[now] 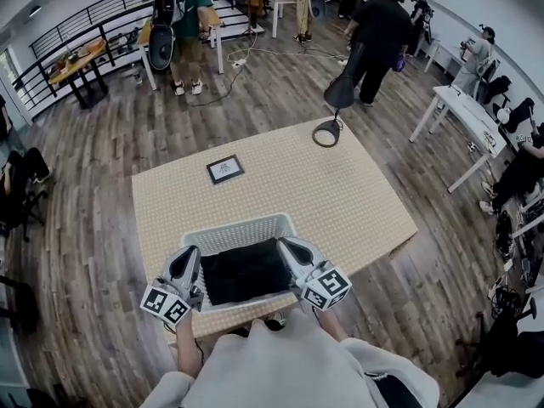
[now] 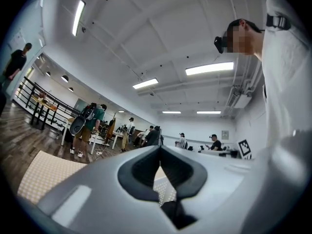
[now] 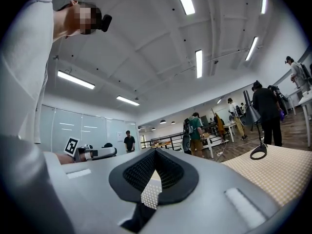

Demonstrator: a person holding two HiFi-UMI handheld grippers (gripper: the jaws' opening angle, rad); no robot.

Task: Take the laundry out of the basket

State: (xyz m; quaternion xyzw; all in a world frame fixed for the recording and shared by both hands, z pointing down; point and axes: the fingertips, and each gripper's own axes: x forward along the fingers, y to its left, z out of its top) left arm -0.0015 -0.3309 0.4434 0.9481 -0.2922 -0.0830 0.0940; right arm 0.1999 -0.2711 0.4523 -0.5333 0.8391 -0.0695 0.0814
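Note:
A white slatted laundry basket (image 1: 235, 229) stands at the near edge of the beige table (image 1: 357, 194). Dark laundry (image 1: 246, 272) fills it. My left gripper (image 1: 187, 255) is over the basket's left rim and my right gripper (image 1: 289, 246) over its right rim, with the cloth between them. In the left gripper view the left gripper (image 2: 159, 147) has its jaws meeting at the tip with nothing between them. The right gripper (image 3: 155, 150) looks the same in the right gripper view: shut and empty. Both cameras look up and across the room, so neither shows the laundry.
A small framed card (image 1: 225, 169) lies on the table beyond the basket. A black desk lamp (image 1: 332, 113) stands at the far edge, its ring base (image 3: 258, 151) also showing in the right gripper view. Several people stand and sit around the room, among white tables (image 1: 463, 117).

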